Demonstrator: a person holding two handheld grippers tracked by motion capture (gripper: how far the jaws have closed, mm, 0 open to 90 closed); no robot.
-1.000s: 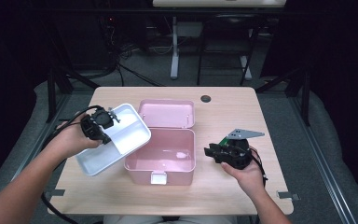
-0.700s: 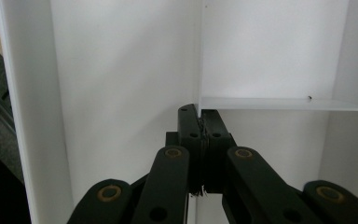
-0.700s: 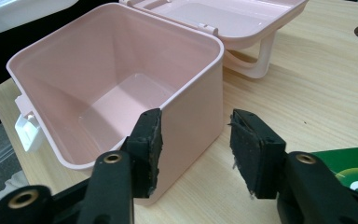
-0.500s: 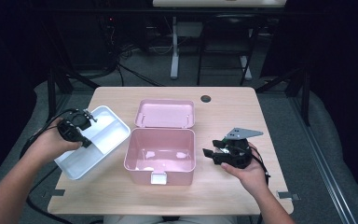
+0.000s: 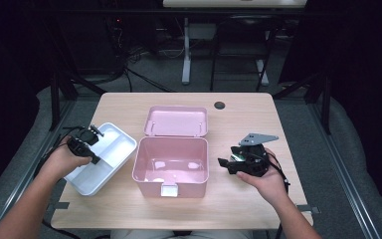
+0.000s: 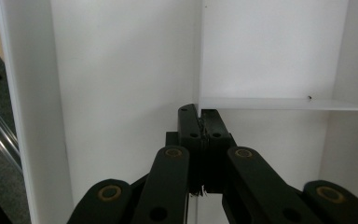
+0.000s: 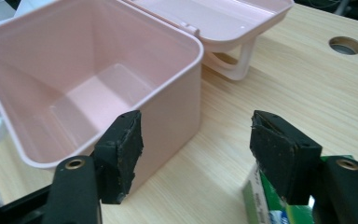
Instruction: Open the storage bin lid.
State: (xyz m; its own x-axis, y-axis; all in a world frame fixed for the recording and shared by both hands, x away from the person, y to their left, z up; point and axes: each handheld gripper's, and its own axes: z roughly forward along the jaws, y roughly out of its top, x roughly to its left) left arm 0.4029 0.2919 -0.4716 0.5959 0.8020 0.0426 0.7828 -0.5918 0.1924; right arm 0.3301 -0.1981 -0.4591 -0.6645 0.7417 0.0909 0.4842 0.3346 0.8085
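With my left gripper point(image 5: 90, 141) clenched on the divider of the white plastic two-compartment tray point(image 5: 110, 149), left of the open pink plastic box point(image 5: 172, 160), I should lower it level onto the table, my right gripper point(image 7: 193, 151) opening, empty.

The white tray point(image 5: 110, 149) is a shallow rectangular insert of plain plastic, split by thin upright walls point(image 6: 279, 103) into one long compartment and smaller ones beside it. It sits slantwise over the left edge of the surface point(image 5: 258, 124), its near corner hanging past that edge, and all its compartments are empty. The left tongs point(image 5: 90, 144) are clamped on one of its inner dividing walls. Its right corner lies just beside the open pink box point(image 5: 171, 167), apart from it.
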